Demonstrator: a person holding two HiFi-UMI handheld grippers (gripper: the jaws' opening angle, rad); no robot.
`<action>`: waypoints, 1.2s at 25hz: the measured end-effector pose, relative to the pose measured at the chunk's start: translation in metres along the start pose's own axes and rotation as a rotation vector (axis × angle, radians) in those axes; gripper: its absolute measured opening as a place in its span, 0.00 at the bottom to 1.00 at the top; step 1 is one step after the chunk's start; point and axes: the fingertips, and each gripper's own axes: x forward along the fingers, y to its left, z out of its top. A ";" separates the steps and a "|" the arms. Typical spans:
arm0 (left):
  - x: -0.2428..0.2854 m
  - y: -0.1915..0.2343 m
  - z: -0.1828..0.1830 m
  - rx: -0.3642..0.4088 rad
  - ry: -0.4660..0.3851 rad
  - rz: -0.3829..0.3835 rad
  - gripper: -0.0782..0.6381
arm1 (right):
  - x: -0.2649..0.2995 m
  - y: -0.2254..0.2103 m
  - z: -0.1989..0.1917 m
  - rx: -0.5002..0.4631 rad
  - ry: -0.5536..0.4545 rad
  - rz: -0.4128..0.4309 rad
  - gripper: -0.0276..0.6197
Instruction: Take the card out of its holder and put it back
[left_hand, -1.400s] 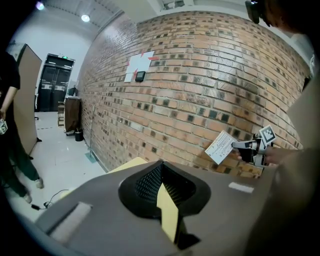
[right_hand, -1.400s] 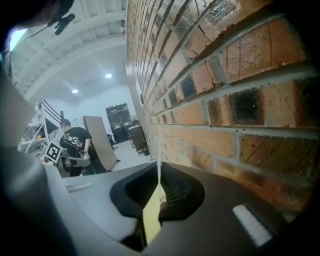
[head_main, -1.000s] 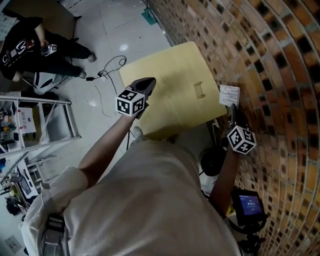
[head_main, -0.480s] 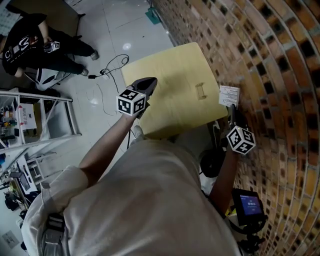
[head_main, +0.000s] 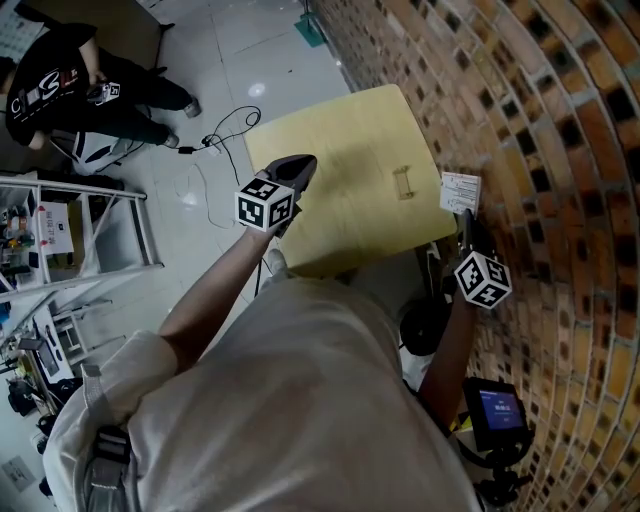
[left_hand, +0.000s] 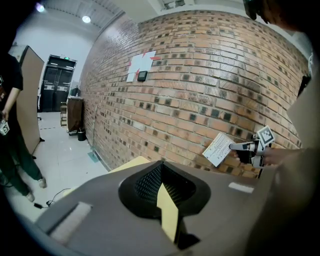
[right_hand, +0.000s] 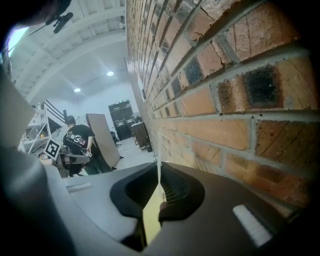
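Step in hand: card out, return pending. My right gripper (head_main: 464, 216) is clamped on the card (head_main: 460, 191), held off the table (head_main: 340, 130) edge beside the brick wall (head_main: 560, 150), well apart from the holder (head_main: 403, 181). My left gripper (head_main: 297, 165) hovers over the table, jaws closed on nothing.

The card sticks out beyond the jaws, printed face up. Its long axis seems roughly in line with them, though I am not certain.

Next move, as I judge it: carry the card left and line its edge with the holder's slot.
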 end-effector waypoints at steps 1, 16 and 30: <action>0.000 0.000 -0.001 0.008 0.006 0.002 0.14 | 0.001 0.000 -0.001 -0.001 0.003 0.001 0.06; -0.002 0.009 -0.003 -0.034 0.003 0.023 0.14 | 0.025 0.004 -0.007 -0.017 0.035 0.026 0.07; -0.001 0.002 -0.021 -0.060 0.047 0.015 0.15 | 0.073 0.000 -0.051 -0.075 0.161 0.060 0.06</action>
